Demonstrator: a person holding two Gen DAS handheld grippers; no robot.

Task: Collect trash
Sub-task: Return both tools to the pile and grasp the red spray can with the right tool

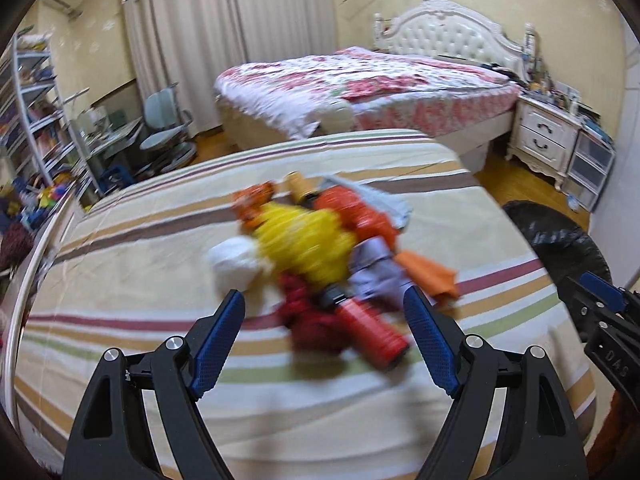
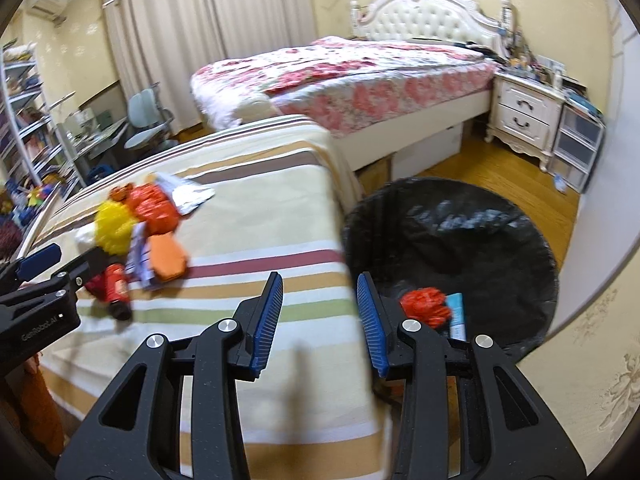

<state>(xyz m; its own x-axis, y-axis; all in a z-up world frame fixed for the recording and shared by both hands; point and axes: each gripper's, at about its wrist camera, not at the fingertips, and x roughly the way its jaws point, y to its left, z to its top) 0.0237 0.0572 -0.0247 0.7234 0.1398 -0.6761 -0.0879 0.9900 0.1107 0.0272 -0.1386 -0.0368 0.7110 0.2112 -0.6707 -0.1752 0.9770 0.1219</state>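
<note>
While both claws are hanging empty with jaws apart, left gripper (image 1: 324, 320) is hovering over the trash pile (image 1: 320, 248) on the striped bed (image 1: 120, 280); right gripper (image 2: 320, 312) is nearing the black bin (image 2: 500, 208). Blurry, tangled pile risks grabbing several pieces and dropping some.
</note>
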